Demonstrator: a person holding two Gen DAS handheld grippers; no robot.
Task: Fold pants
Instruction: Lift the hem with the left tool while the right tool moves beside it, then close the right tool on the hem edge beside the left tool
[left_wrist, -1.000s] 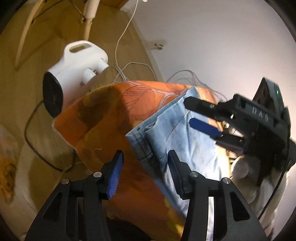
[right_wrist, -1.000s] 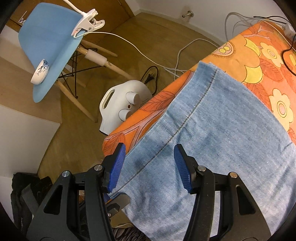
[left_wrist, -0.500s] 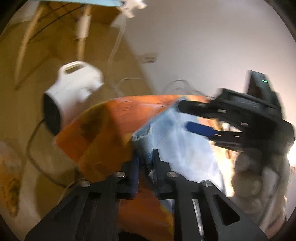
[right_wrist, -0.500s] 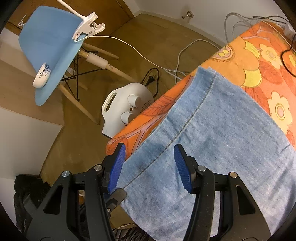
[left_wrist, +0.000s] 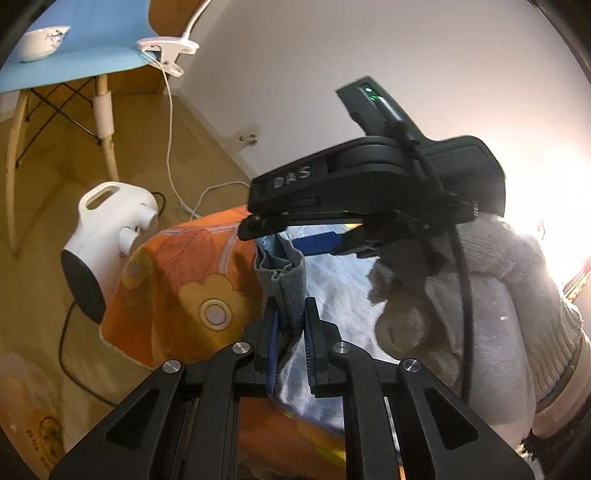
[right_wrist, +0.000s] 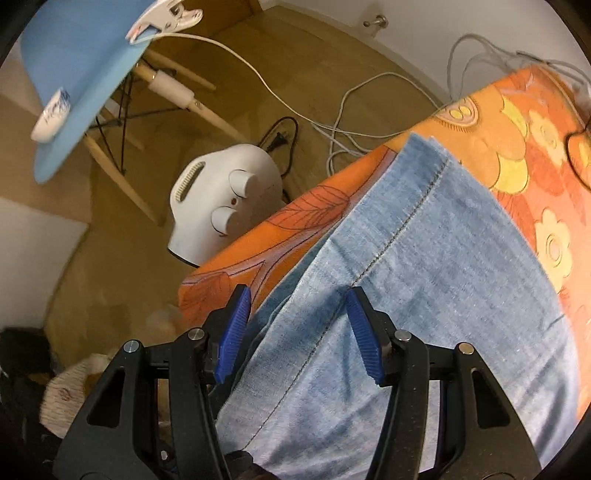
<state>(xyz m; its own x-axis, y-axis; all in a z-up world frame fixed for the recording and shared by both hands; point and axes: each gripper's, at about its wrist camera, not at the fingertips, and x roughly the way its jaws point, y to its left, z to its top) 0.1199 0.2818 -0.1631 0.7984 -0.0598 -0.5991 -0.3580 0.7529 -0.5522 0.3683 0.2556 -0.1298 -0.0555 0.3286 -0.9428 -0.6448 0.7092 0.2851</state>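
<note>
Pants (right_wrist: 424, 295) – pale denim, lying across the flowered table (right_wrist: 535, 155), near edge gathering in the left claw (left_wrist: 289, 325), which is pinching it for lifting over; right claw (right_wrist: 299, 332) is hovering half-open, empty.

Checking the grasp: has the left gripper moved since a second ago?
Yes. The left gripper has shut on the jeans edge and lifted it; against the white heater, the view now takes in the blue chair above.
</note>
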